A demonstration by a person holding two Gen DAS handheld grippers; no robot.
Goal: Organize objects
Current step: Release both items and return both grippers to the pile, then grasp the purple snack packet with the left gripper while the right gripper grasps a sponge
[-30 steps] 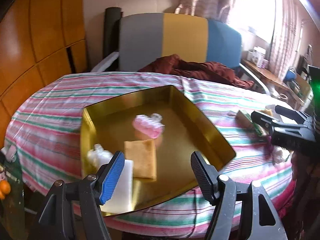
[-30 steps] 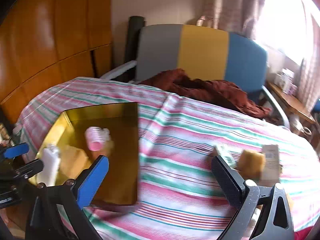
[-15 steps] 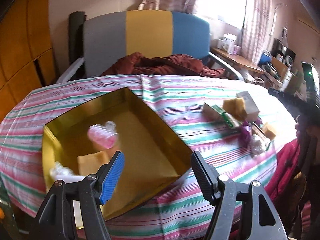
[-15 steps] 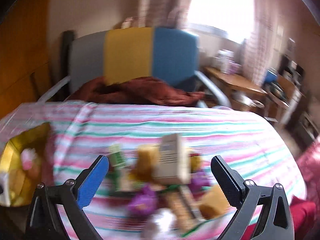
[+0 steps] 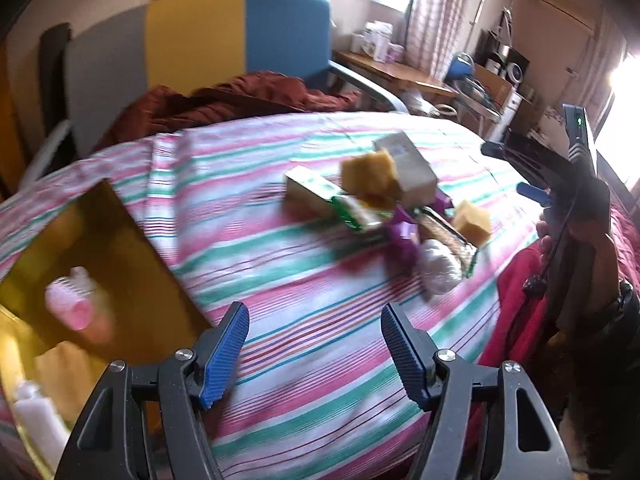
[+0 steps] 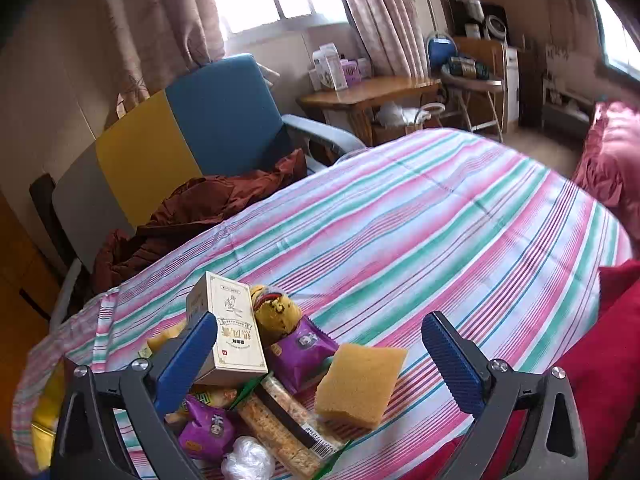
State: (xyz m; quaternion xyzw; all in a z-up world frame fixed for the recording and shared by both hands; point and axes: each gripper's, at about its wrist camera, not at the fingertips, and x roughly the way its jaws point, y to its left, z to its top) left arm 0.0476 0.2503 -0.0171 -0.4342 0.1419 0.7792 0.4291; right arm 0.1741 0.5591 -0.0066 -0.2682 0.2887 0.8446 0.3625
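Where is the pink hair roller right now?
In the left wrist view, the pink hair roller lies inside the gold tray at the far left, away from the snack pile on the striped tablecloth.

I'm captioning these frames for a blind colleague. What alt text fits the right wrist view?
The right gripper, jaws open and empty, hangs over a pile of small things on a striped tablecloth: a cream box, a yellow sponge, purple snack packets and a long snack bar. Behind the table stands a grey, yellow and blue chair draped with dark red cloth.
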